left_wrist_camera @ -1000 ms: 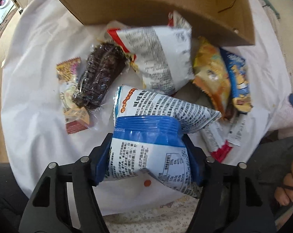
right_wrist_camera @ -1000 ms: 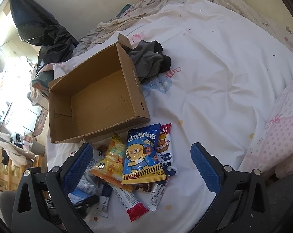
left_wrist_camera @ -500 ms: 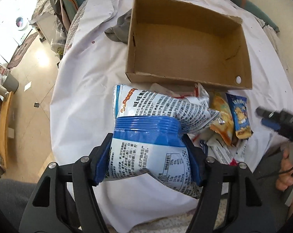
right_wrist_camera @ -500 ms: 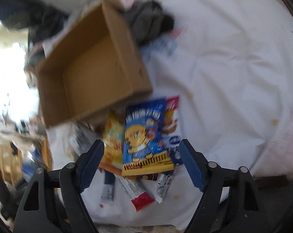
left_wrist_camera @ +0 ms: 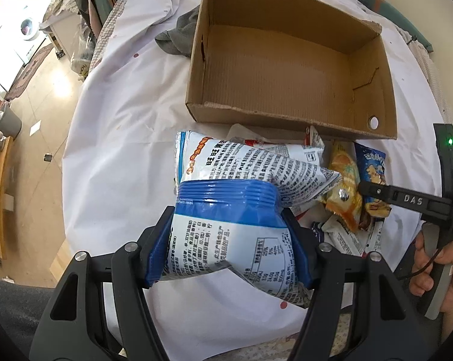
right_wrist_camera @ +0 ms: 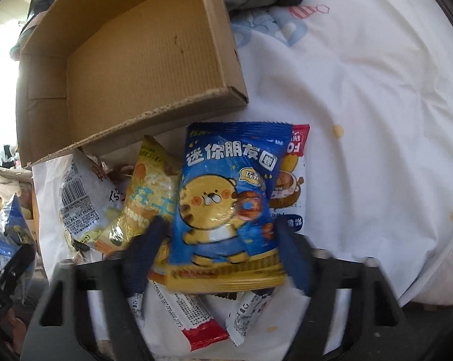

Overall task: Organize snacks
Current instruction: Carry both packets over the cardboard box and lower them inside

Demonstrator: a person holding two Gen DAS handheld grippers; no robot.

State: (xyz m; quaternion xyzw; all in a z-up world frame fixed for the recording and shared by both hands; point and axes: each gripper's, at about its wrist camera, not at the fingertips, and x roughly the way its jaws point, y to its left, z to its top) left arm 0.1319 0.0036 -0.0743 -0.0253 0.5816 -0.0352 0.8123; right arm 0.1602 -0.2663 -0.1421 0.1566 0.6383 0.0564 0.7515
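Judging from how things lie, the sorting has barely begun: the cardboard box [left_wrist_camera: 289,69] sits on the bed with its floor bare, not one packet inside it, while the whole heap of snacks lies on the white sheet [left_wrist_camera: 121,114] just in front of the box's near wall, toward the bed's near edge. The left hand-held gripper [left_wrist_camera: 231,245] pinches a blue-and-white snack bag [left_wrist_camera: 226,240] between its blue pads, the bag bulging out above and below the grip and hanging clear of the sheet, short of the box's near wall; a second white printed bag [left_wrist_camera: 256,165] shows right behind it, and I cannot tell whether that one is lifted along or merely lies beneath. The right hand-held gripper [right_wrist_camera: 220,258] straddles the blue tiger packet [right_wrist_camera: 226,204] that tops the pile; its jaws have just been closing with the packet between them, yet the blur keeps me from saying whether the pads press on it already, so I count it as not yet gripped. Beside that packet lie a yellow packet [right_wrist_camera: 148,198], a white barcode bag [right_wrist_camera: 79,201], a red-topped white packet [right_wrist_camera: 295,180] half under the tiger one, and red-and-white stick sachets [right_wrist_camera: 196,319] nearest the bed's edge. Left to do, then, is nearly everything: carry the held bag over the wall, secure the tiger packet, and clear the remaining pile into the box.
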